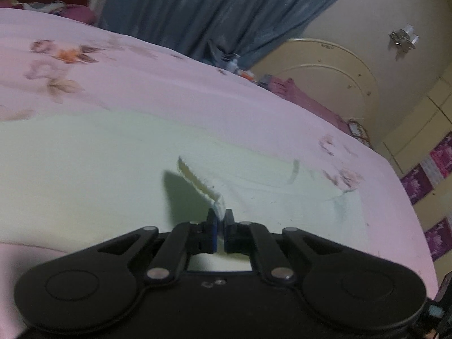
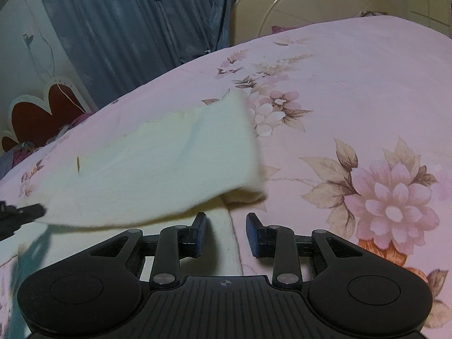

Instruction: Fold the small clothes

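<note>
My left tongs [image 1: 221,224] are pressed together, pinching a hemmed corner of the pale cream garment [image 1: 118,166]; the corner strip rises from the cloth into the pads, and its shadow falls on the fabric to the left. My right tongs [image 2: 226,226] stand partly spread, blue pads apart, with nothing between them; under the gap lie a cream strip of the garment and the sheet. In the right wrist view, a lifted fold of the same garment [image 2: 158,163] hangs just beyond the right tongs, its near edge curling above the left finger. The tip of my left tongs shows at that view's left edge, at the lifted edge of the cloth.

The garment lies spread on the bed, on a pink floral bedsheet [image 2: 367,130]. Printed blossoms sit right of the cloth.

Farther off, a blue curtain [image 1: 214,11] hangs behind the bed, beside a cream headboard [image 1: 333,70] with curved mouldings. A red heart-shaped panel [image 2: 42,113] stands at the far left.
</note>
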`<action>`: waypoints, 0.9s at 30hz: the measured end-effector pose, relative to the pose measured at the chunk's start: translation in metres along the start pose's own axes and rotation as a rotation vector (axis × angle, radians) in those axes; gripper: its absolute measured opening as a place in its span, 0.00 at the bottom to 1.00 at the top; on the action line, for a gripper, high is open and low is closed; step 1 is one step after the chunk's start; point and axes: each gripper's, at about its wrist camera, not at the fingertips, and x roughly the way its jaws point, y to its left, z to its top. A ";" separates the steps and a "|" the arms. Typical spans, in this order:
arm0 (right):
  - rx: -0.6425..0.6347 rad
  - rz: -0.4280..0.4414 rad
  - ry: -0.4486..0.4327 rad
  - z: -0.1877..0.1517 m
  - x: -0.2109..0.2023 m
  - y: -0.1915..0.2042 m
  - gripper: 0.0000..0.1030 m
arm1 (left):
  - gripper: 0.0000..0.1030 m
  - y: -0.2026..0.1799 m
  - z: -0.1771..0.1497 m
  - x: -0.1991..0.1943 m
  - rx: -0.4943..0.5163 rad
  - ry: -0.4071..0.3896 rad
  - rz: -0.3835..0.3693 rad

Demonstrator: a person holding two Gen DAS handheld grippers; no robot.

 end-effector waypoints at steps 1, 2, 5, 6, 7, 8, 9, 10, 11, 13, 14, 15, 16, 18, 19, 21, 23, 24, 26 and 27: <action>-0.005 0.001 0.001 0.002 0.002 0.000 0.31 | 0.04 0.007 0.001 -0.002 -0.004 -0.003 0.010; -0.012 0.000 0.001 0.002 0.003 0.001 0.31 | 0.04 0.010 0.003 -0.003 -0.005 -0.006 0.019; -0.044 -0.002 0.005 0.003 0.005 0.003 0.31 | 0.04 0.022 0.006 -0.008 -0.011 -0.024 0.054; -0.054 -0.003 0.006 0.004 0.007 0.003 0.31 | 0.04 0.026 0.006 -0.010 -0.020 -0.025 0.055; -0.063 -0.005 0.006 0.004 0.008 0.003 0.31 | 0.04 0.028 0.006 -0.009 -0.024 -0.027 0.061; -0.071 -0.007 0.006 0.004 0.008 0.004 0.31 | 0.04 0.029 0.007 -0.009 -0.025 -0.031 0.065; -0.079 -0.009 0.006 0.003 0.008 0.005 0.31 | 0.04 0.030 0.006 -0.008 -0.027 -0.033 0.067; -0.086 -0.012 0.005 0.003 0.009 0.005 0.31 | 0.04 0.031 0.006 -0.008 -0.031 -0.035 0.069; -0.091 -0.014 0.003 0.003 0.009 0.006 0.31 | 0.04 0.034 0.004 -0.010 -0.032 -0.035 0.070; -0.098 -0.020 0.001 0.003 0.009 0.007 0.31 | 0.04 0.037 0.001 -0.009 -0.032 -0.033 0.078; -0.104 -0.025 0.000 0.002 0.009 0.008 0.30 | 0.04 0.039 0.000 -0.009 -0.033 -0.030 0.082; -0.112 -0.036 -0.001 0.002 0.010 0.008 0.25 | 0.04 0.040 -0.002 -0.008 -0.035 -0.026 0.085; -0.116 -0.043 -0.003 0.001 0.010 0.009 0.24 | 0.04 0.041 -0.003 -0.006 -0.036 -0.019 0.087; -0.121 -0.045 0.000 0.001 0.010 0.009 0.23 | 0.04 0.042 -0.005 -0.003 -0.030 -0.009 0.090; -0.133 -0.046 0.008 0.002 0.009 0.010 0.23 | 0.05 0.043 -0.006 -0.001 -0.022 -0.004 0.089; -0.122 -0.027 -0.005 0.004 0.000 0.009 0.24 | 0.14 0.044 -0.006 -0.003 -0.011 0.005 0.087; -0.114 -0.005 -0.051 0.009 -0.015 0.008 0.24 | 0.27 0.040 -0.007 -0.017 0.022 -0.052 0.140; -0.120 0.000 -0.066 0.013 -0.019 0.009 0.24 | 0.28 0.037 -0.007 -0.023 0.054 -0.086 0.165; -0.132 0.011 -0.079 0.019 -0.019 0.014 0.24 | 0.28 0.031 -0.005 -0.028 0.088 -0.115 0.151; -0.136 0.025 -0.075 0.023 -0.014 0.017 0.24 | 0.28 0.028 -0.003 -0.027 0.097 -0.119 0.127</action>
